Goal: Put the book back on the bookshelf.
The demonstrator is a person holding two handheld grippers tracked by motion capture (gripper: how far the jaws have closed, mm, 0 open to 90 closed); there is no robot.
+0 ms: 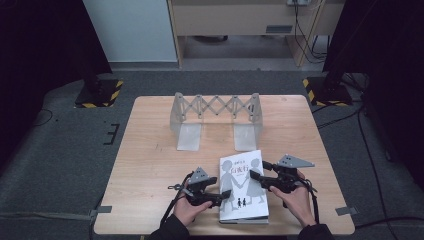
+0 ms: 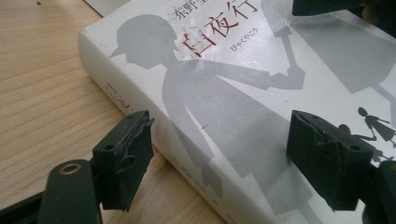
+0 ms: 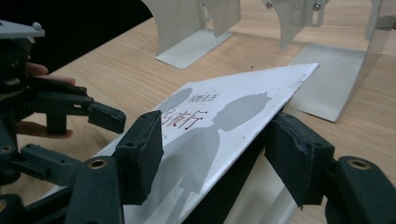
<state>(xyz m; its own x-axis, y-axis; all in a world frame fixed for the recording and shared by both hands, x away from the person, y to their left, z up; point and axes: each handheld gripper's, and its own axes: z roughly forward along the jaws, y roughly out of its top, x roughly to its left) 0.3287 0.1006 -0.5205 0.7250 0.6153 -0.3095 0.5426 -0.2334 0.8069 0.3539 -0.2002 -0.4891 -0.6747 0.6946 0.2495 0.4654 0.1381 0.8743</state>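
Left gripper (image 1: 226, 194): jaws apart, straddling the white book's (image 1: 243, 187) spine edge, pads off it. Right gripper (image 1: 258, 170): jaws parted astride the lifted front cover (image 3: 224, 112), grip unclear.

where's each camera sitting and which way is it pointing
High view: above the person's side, looking forward and down on the table; both hands show.
Left gripper view: on the left gripper, facing the book; its jaws show.
Right gripper view: on the right gripper, looking toward the rack.
All share the book.

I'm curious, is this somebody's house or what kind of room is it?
Probably a lab or workshop, not a home: hazard-striped stand bases on grey carpet, loose cables across the floor, and one bare wooden table.
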